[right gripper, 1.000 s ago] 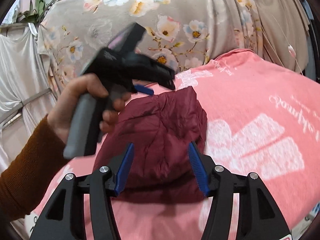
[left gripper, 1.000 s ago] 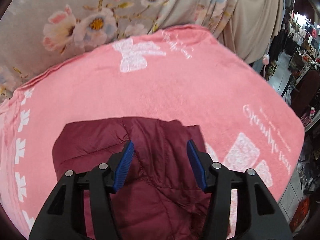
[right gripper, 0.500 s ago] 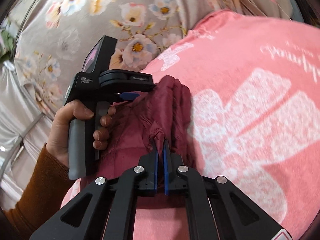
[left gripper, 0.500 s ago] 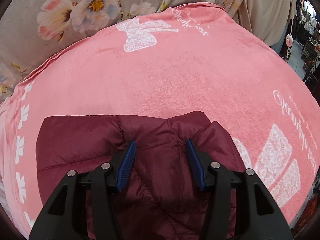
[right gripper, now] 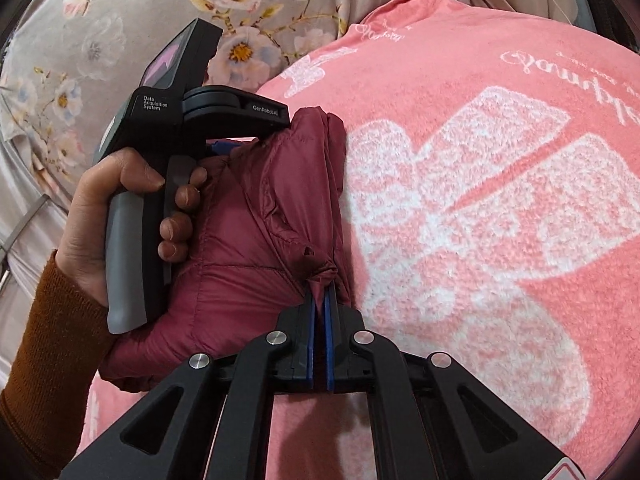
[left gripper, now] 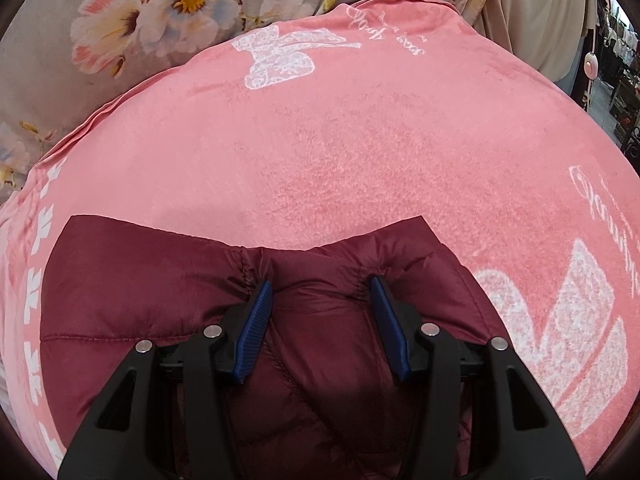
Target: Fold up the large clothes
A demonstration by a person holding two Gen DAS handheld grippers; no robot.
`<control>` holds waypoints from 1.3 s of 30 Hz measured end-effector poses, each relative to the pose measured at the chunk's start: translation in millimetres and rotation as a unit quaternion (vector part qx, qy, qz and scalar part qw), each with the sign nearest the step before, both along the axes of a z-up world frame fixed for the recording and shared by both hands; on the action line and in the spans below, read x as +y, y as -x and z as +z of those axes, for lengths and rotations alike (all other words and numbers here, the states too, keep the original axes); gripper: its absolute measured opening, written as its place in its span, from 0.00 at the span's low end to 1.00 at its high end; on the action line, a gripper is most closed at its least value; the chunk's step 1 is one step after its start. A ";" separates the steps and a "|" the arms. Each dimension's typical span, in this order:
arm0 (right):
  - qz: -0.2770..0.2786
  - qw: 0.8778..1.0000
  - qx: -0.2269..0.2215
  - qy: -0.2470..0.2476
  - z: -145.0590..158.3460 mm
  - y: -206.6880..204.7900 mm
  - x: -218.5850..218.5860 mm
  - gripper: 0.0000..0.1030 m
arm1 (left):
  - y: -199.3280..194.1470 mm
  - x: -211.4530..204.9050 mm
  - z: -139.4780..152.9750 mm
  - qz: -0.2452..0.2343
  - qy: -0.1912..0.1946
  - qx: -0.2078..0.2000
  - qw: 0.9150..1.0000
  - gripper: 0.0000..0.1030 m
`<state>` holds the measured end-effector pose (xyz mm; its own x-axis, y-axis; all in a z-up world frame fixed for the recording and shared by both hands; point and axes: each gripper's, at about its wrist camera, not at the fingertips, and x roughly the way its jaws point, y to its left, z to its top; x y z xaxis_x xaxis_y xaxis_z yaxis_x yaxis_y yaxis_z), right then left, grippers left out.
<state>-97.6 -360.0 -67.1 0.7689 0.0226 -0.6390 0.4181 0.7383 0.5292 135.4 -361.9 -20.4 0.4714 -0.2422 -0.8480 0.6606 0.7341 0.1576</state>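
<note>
We find the right tool (right gripper: 319, 304) clamped on a pinch of the maroon jacket (right gripper: 248, 240), which lies on the pink blanket (right gripper: 480, 200). The left tool (left gripper: 322, 300) straddles a ridge of fabric, pads apart. Fold in hand; next, the left must close.

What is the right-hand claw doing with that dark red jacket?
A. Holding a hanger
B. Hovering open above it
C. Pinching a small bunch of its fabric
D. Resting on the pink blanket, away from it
C: the right claw has its blue pads closed on a gathered tuft of the jacket.
</note>
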 end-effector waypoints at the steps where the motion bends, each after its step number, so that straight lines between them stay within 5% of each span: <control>1: 0.000 1.000 0.001 -0.001 -2.0 -1.1 -0.6 0.01 | -0.3 -0.8 -1.8 0.001 -0.001 -0.003 1.000 0.48; 21: 0.000 1.000 -0.004 0.012 -10.6 -7.2 -1.3 0.00 | -3.9 -5.4 -20.2 0.002 0.005 -0.042 0.999 0.48; 29: 0.013 0.999 -0.013 -0.048 -10.0 -0.9 -18.9 0.01 | -0.5 -4.7 -17.8 0.004 0.003 -0.048 0.999 0.48; 35: 0.012 1.000 0.008 0.018 33.9 11.1 -15.9 0.16 | 8.9 19.3 13.8 0.022 0.038 -0.038 0.998 0.52; 39: 0.019 0.997 -0.010 0.071 63.7 17.1 -8.2 0.16 | 23.1 54.7 50.4 0.035 0.056 -0.052 0.996 0.58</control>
